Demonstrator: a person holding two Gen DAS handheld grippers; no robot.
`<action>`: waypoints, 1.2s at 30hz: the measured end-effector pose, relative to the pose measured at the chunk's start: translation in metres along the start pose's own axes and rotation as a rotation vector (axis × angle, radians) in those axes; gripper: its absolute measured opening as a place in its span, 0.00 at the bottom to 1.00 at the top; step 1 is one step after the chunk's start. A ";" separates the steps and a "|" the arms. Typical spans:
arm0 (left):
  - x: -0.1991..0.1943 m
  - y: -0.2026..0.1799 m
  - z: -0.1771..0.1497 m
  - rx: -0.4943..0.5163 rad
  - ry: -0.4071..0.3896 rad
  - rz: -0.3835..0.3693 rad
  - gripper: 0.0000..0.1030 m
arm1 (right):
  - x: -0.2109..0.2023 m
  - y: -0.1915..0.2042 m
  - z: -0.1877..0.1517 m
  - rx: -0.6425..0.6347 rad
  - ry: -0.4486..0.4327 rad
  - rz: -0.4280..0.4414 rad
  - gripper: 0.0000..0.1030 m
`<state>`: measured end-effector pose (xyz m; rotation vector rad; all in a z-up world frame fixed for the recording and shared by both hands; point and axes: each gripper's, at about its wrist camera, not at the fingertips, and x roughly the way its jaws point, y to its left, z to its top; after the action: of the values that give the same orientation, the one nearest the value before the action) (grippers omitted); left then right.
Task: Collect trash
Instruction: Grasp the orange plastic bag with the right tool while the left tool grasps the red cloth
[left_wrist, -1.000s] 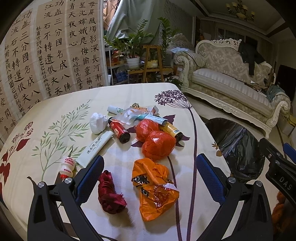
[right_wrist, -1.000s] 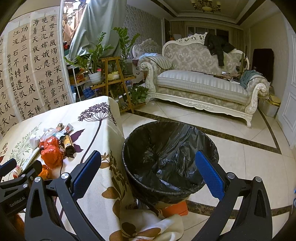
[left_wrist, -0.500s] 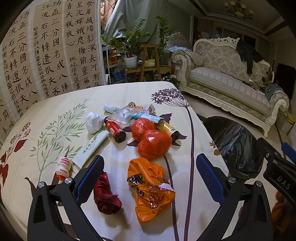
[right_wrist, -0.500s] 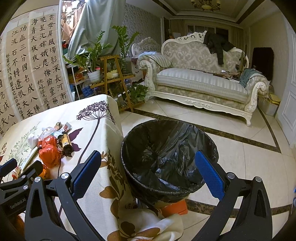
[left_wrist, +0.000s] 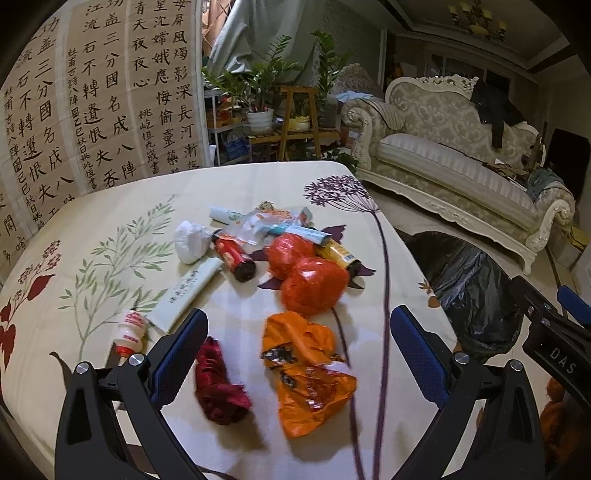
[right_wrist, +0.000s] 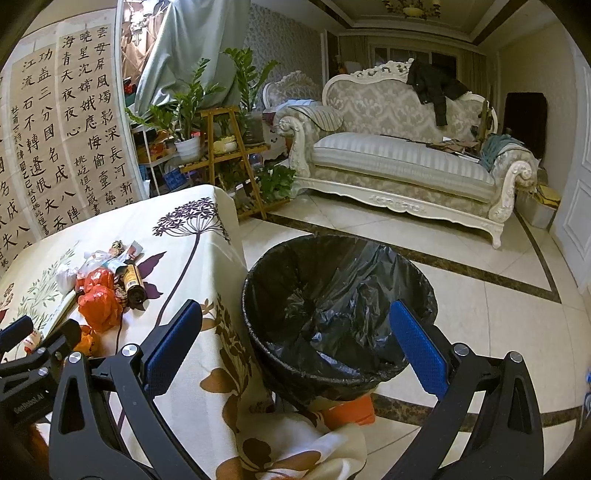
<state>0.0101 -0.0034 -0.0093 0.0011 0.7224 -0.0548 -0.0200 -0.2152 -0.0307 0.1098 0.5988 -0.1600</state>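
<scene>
Trash (left_wrist: 295, 280) lies heaped on the surface (left_wrist: 110, 221), with the bin (right_wrist: 338, 314) on the floor to its right.

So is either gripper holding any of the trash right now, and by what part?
No, nothing is held. The left gripper is open above the orange bag, and the right gripper is open over the bin.

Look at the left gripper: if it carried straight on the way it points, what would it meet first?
Probably the crumpled orange wrapper, which lies between the open fingers of the left gripper. The dark red bundle sits just left of that line; depth is unclear.
</scene>
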 end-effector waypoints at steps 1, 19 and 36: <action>-0.002 0.004 -0.001 -0.002 -0.003 0.005 0.93 | -0.001 0.003 0.000 -0.002 0.003 0.003 0.96; -0.016 0.090 -0.029 -0.097 0.059 0.111 0.74 | -0.015 0.066 -0.006 -0.100 0.069 0.168 0.77; -0.025 0.137 -0.043 -0.158 0.066 0.188 0.74 | -0.015 0.160 -0.025 -0.270 0.164 0.357 0.55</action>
<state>-0.0300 0.1359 -0.0276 -0.0806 0.7881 0.1833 -0.0166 -0.0528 -0.0335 -0.0333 0.7490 0.2777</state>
